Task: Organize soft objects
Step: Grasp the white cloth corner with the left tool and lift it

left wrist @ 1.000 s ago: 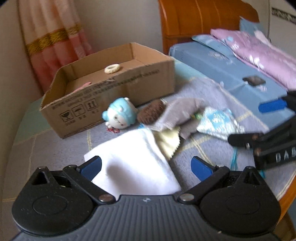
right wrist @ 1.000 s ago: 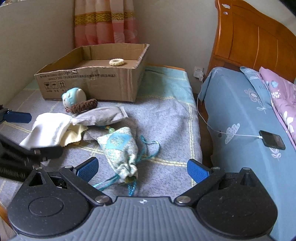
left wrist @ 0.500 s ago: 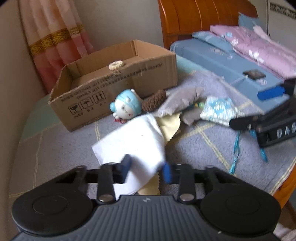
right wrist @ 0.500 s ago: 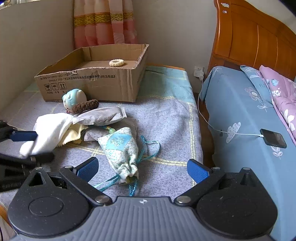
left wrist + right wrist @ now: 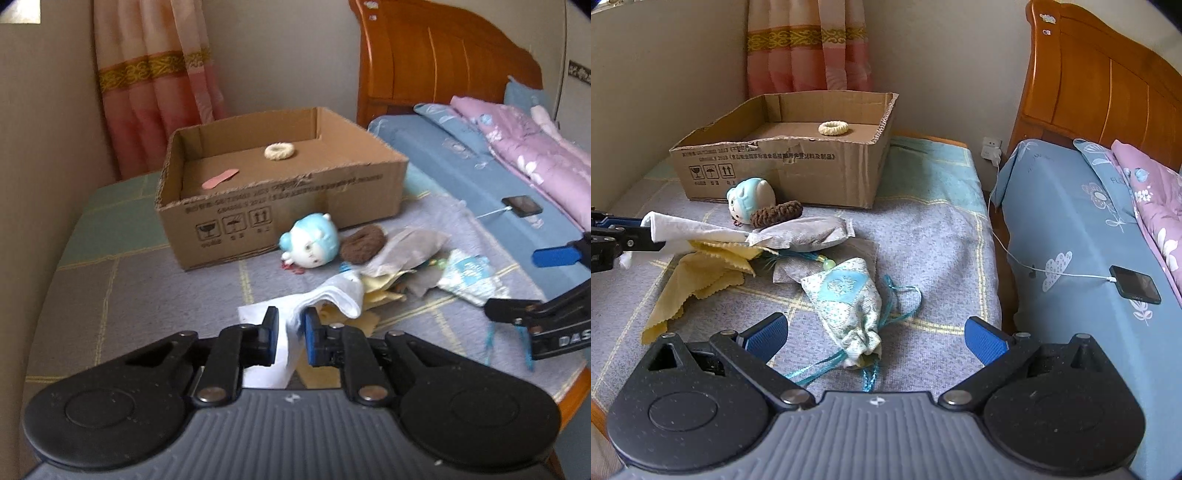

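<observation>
1. The left tongs (image 5: 290, 334) are seen closing on the white cloth (image 5: 332, 295); a fold of it is caught between the blue pads, and the jaws are nearly pressed together. In the right wrist view the same left tongs (image 5: 646, 236) are seen at the far left, with the cloth drawn taut from them toward the pile.
2. The right tongs (image 5: 875, 338) are held spread wide above the blanket-covered surface (image 5: 942, 251), with nothing gripped; the floral drawstring pouch (image 5: 849, 299) lies between and just beyond the pads, its teal cords trailing nearer.
3. Under the white cloth a yellow cloth (image 5: 701, 277) with a zigzag edge is spread on the surface.
4. Beyond it, a grey sachet (image 5: 809, 230) lies on the far end of the white cloth, and a second grey piece is partly hidden below it.
5. A brown knitted ring (image 5: 364, 243) and a light blue plush toy (image 5: 312, 245) are found touching, just in front of the cardboard box (image 5: 295, 210).
6. Inside the box a cream knitted ring (image 5: 279, 151) and a pink strip (image 5: 221, 178) are seen on the bottom.
7. To the right, a bed (image 5: 1071, 221) with a blue sheet carries a phone (image 5: 1136, 284) on a white cable.
</observation>
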Motion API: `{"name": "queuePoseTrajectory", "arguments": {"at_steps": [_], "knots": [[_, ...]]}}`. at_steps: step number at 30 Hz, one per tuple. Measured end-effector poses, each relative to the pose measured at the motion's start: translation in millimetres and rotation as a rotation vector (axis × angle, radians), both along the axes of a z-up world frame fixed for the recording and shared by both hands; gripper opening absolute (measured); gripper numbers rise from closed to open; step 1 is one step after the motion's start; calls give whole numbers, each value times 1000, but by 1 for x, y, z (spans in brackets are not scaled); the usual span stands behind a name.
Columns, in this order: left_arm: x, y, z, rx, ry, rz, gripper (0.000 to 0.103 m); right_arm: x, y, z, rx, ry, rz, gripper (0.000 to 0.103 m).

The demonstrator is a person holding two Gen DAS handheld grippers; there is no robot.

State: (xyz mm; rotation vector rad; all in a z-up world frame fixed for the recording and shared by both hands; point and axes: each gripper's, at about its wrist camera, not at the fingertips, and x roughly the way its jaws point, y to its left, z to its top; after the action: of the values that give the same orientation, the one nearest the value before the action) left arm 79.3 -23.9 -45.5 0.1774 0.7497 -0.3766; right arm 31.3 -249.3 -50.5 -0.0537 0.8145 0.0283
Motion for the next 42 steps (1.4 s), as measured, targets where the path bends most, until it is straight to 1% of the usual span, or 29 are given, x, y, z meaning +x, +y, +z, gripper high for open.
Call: {"name": "queuePoseTrajectory", "arguments": {"at_steps": [3,7,10,14,18,20,25,35,37,38,39,40,42], "knots": [[0,0,0,-12,3,-9,14,-1,2,0,-4,2,3,103],[-2,0,9,-19,-20,-32,17,-1,1,1,-13,4,-5,103],[0,0,14,-24,-21,-44,18,1,0,0,-9,11,-15,103],[3,0,18,-25,-16,-38,19,2,3,-1,-11,13,-8,103],[4,0,24,-15,-41,-42,20,1,4,0,-13,8,-1,103],[6,-1,22,-2,-35,-48,24,0,4,1,-9,5,-2,103],[8,-7,5,64,-1,-70,25,-1,3,2,-1,0,-2,103],[17,-19,-9,88,-2,-80,25,-1,0,1,12,1,-5,103],[19,-20,-11,82,7,-81,20,-1,0,1,13,-1,-3,103],[18,-20,-12,80,2,-78,20,-2,0,2,13,-3,-3,103],[18,-19,-11,77,-7,-77,17,-2,0,2,13,-4,-3,103],[16,-19,-10,74,-14,-82,13,-2,0,2,13,-4,-3,103],[14,-17,-7,68,-21,-80,9,-2,0,2,13,-4,-1,103]]}}
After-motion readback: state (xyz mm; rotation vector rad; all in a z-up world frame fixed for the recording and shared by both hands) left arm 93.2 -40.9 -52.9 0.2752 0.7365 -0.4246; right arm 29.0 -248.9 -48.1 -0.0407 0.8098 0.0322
